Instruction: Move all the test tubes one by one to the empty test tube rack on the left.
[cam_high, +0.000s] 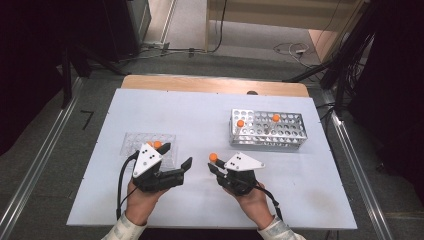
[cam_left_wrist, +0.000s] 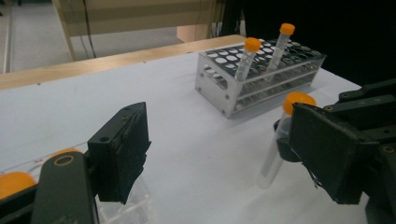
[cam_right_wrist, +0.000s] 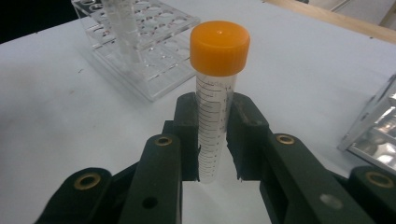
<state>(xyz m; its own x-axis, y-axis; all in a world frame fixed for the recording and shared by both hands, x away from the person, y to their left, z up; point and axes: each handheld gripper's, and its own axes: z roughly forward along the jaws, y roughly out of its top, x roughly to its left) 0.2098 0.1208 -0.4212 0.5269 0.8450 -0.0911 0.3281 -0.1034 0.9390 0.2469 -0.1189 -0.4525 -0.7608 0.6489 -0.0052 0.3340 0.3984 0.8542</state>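
My right gripper (cam_high: 216, 169) is shut on a clear graduated tube with an orange cap (cam_right_wrist: 215, 88), held upright just above the white table; the same tube (cam_left_wrist: 278, 144) stands past my left gripper's right jaw. My left gripper (cam_high: 176, 156) is open with nothing between its jaws, next to a clear plastic rack (cam_high: 135, 142) that holds orange-capped tubes (cam_high: 157, 144). A metal rack (cam_high: 267, 131) at the right back holds two orange-capped tubes (cam_high: 240, 123), both tilted in the left gripper view (cam_left_wrist: 246, 58).
The white board (cam_high: 200, 115) lies on a wooden table whose far edge (cam_high: 215, 84) shows behind it. Aluminium rails run along both sides. The clear rack (cam_right_wrist: 140, 46) and the metal rack's corner (cam_right_wrist: 378, 126) flank the held tube.
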